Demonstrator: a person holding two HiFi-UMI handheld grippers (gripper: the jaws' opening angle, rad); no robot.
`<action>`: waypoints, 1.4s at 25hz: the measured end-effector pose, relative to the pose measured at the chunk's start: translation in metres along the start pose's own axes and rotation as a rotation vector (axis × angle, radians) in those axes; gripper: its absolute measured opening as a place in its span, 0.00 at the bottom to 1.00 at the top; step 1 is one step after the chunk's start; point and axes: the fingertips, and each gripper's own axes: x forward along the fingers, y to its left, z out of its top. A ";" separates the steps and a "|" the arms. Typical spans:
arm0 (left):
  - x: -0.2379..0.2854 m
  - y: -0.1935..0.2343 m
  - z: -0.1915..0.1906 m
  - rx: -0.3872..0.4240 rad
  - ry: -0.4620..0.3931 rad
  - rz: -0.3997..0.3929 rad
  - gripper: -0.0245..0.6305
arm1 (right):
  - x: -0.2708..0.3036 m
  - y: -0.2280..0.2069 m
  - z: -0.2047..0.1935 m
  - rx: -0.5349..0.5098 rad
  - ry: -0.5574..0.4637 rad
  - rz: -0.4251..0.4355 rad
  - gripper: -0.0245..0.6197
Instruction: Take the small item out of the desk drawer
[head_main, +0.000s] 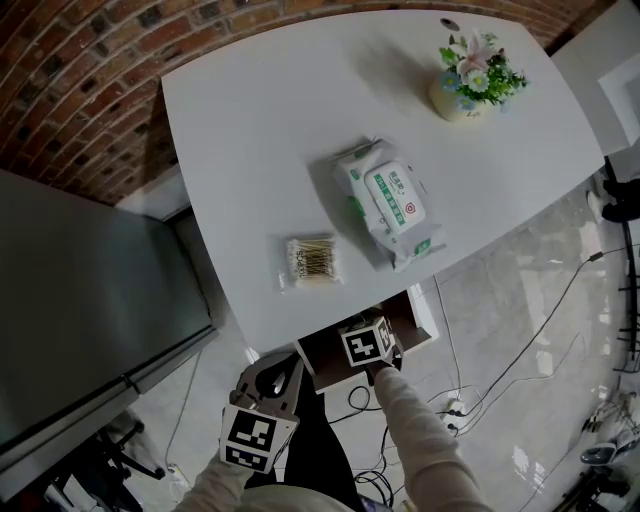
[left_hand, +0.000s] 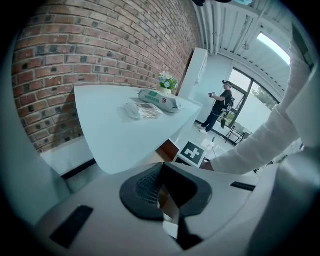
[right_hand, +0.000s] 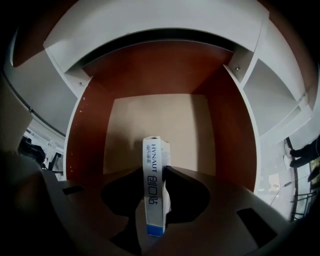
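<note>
The desk drawer (head_main: 420, 335) stands pulled out under the front edge of the white table (head_main: 250, 120). My right gripper (head_main: 366, 340) reaches down into it. In the right gripper view, a small narrow white box (right_hand: 155, 165) with blue print stands on edge on the drawer's tan floor (right_hand: 150, 120). My right gripper (right_hand: 156, 187) is shut on the box, one pad against each side. My left gripper (head_main: 272, 385) hangs below and left of the drawer, off the table, jaws together and empty. From the left gripper (left_hand: 162, 172) view, the drawer (left_hand: 167, 149) and the right gripper's marker cube (left_hand: 191, 152) lie ahead.
On the table lie a pack of wet wipes (head_main: 392, 205), a bag of cotton swabs (head_main: 313, 259) and a small flower pot (head_main: 475, 75). A dark cabinet (head_main: 80, 300) stands at the left. Cables (head_main: 520, 370) trail over the floor. A person (left_hand: 220, 102) stands far off.
</note>
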 end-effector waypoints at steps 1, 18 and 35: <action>-0.001 0.001 -0.001 -0.002 -0.002 0.005 0.07 | 0.000 -0.001 -0.001 0.006 0.007 -0.007 0.24; -0.016 -0.001 0.004 0.025 -0.026 -0.009 0.07 | -0.043 0.001 0.003 0.048 -0.063 -0.046 0.18; -0.034 -0.021 0.012 0.112 -0.049 -0.078 0.07 | -0.122 0.020 -0.001 0.149 -0.267 -0.101 0.18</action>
